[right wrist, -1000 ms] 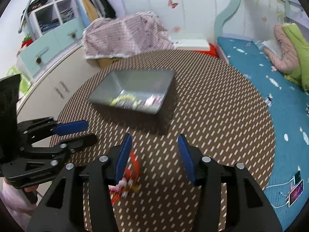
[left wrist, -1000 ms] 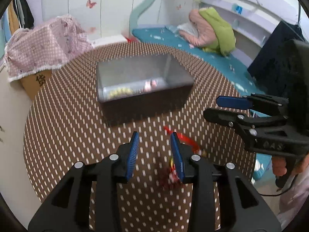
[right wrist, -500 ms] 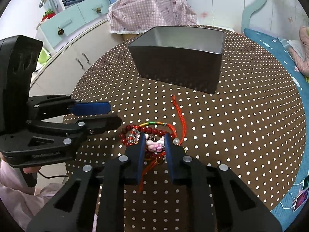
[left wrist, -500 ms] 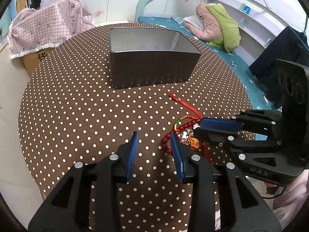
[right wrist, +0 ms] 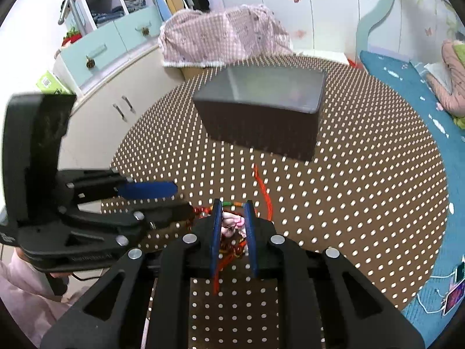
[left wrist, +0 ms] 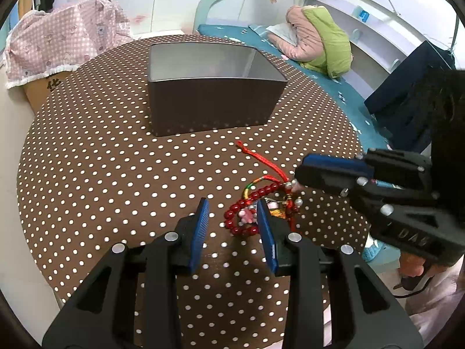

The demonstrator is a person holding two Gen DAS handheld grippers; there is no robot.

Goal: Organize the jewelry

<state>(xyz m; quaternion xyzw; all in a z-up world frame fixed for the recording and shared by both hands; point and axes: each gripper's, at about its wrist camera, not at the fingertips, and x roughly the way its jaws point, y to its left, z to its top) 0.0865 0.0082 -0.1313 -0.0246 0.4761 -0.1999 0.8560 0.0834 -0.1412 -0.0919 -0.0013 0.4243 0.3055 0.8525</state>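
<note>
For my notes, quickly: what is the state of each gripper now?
Left gripper: open, holding nothing.
Right gripper: just closing, shut on the red bead bracelet.

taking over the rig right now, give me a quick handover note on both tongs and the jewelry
Right tongs: have just been closing, now pinched on the pink charm of the red bead bracelet, which lies on the polka-dot table with its red cord trailing toward the tin.
Left tongs: open, empty, beside the bracelet.
Metal tin: open, further back on the table; contents not visible from here.
Left: lift the bracelet and place it in the tin.
</note>
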